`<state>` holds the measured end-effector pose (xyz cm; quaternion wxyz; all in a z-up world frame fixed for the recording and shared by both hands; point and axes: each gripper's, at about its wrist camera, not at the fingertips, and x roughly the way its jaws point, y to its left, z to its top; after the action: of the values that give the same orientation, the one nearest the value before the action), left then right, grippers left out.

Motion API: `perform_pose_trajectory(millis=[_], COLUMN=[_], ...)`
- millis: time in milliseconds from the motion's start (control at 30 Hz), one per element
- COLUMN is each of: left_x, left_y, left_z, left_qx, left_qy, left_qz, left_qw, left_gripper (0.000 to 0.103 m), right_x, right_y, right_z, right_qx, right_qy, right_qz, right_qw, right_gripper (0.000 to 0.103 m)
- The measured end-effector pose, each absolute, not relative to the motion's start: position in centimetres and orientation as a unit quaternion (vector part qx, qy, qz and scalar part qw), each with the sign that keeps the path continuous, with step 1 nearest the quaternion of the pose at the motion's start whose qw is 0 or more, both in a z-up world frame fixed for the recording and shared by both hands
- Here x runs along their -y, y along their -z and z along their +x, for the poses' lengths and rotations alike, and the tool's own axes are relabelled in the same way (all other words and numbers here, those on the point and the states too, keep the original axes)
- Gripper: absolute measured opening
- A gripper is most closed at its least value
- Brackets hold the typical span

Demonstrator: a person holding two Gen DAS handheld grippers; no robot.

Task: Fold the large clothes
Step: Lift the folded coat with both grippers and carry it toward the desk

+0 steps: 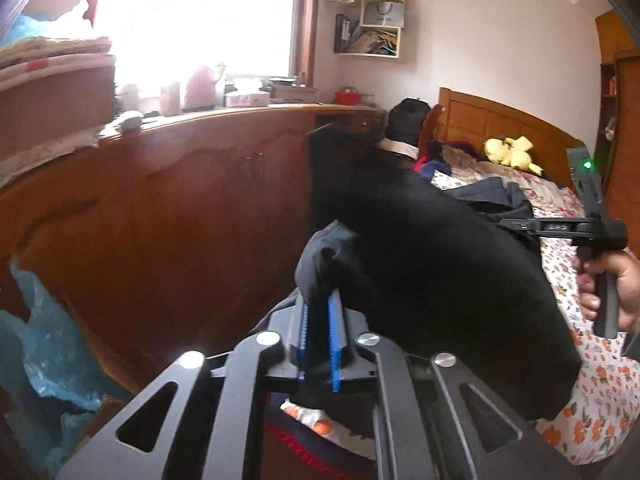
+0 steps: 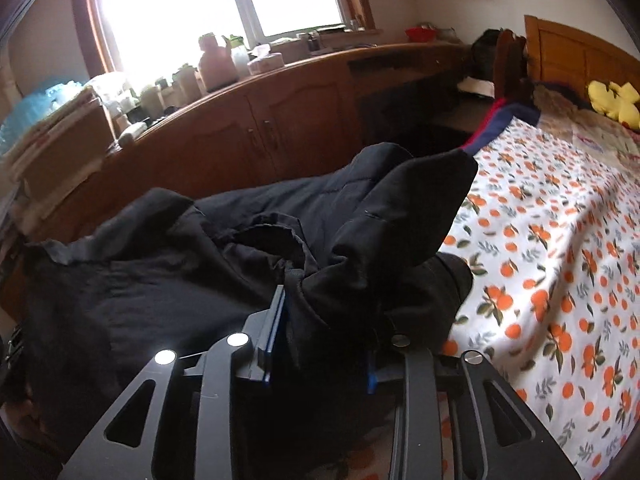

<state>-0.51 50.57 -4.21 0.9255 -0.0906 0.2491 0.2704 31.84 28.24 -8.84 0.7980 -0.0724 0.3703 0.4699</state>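
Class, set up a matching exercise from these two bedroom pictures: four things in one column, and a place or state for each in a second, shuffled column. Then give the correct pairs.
Things:
1. black garment
2. yellow plush toy
3. red bowl
4. orange-print sheet

Places or states:
A. spread over the bed
B. on the wooden cabinet top
C. clamped in both grippers
D. beside the headboard

Pairs: 1-C, 2-D, 3-B, 4-A

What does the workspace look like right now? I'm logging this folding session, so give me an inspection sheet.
Surface: bed with white orange-print sheet.
Job's things: large black fabric garment, lifted, bunched between both tongs.
Clutter: dark clothes pile and yellow plush toy near the wooden headboard.
Grippers: left tongs shut on the garment; right tongs shut on a thick bunch of it.
Cables: nothing seen.
Surroundings: long brown wooden cabinet under a bright window; blue plastic bag.
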Motion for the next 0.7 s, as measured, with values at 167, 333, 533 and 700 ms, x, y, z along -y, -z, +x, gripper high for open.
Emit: perform_pose_trajectory(millis=[167,333,533,700], left_x=[-49.7,-47.2,-42.9,-42.8], left_y=[4.1,2.1,-1.4,-1.7], left_z=[-1.9,-2.8,-0.3,3.8], left_qx=[-0.248,-0.233,-0.217,-0.238], left_qy=[-0.283,-0.277,-0.240,-0.227], left_qz=[-0.084,-0.058,-0.028,-0.027], left_qw=[0.923,0.930,0.946,0.944], left_gripper=[0.017,0.017,0.017,0.017], right_x=[-27.4,-25.8,-24.2,-23.6], right_y=[8.6,8.3,7.0,6.6], right_z=[30.7,29.5,27.2,24.6], right_qx=[-0.368,-0.356,-0.313,-0.301], right_qy=[-0.467,-0.465,-0.477,-0.502], right_qz=[-0.100,-0.112,-0.131,-0.132], right_qw=[0.798,0.803,0.811,0.800], right_gripper=[0.039,0.045,0.049,0.049])
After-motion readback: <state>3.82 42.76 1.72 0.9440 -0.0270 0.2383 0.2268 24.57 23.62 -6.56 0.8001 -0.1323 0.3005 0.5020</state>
